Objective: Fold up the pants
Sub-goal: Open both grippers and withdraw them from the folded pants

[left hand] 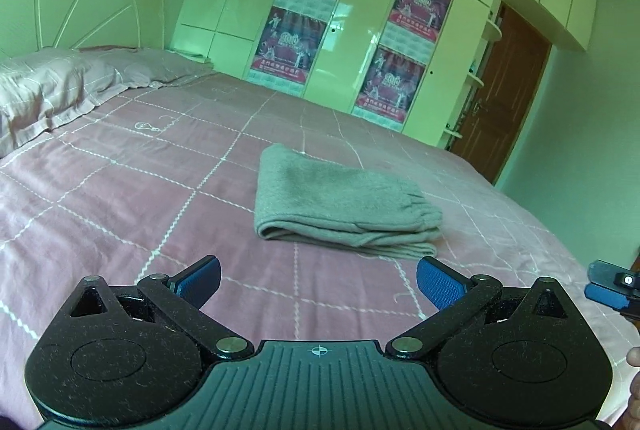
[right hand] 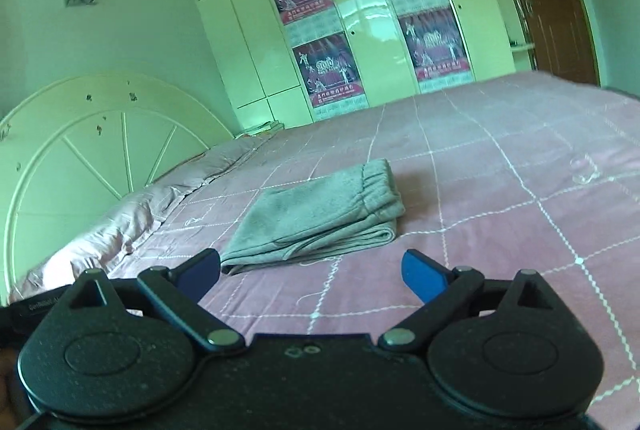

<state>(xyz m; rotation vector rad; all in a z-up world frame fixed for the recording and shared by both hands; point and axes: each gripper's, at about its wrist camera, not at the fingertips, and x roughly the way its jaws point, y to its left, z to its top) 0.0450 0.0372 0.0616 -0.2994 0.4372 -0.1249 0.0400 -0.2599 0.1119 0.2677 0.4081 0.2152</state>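
Left wrist view shows the left gripper (left hand: 318, 284) with fingers spread wide and empty, above the pink bedspread (left hand: 120, 190), short of the gray pants (left hand: 340, 202) lying folded mid-bed. Right gripper (right hand: 312, 276) likewise gapes, holding nothing, just before the pants (right hand: 320, 214)

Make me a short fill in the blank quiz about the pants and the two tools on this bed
1. The gray pants lie ____ on the pink bedspread.
2. The left tool is ____, holding nothing.
3. The right tool touches ____ of the pants.
4. The waistband sits on ____ of the stack.

Answers: folded; open; none; top
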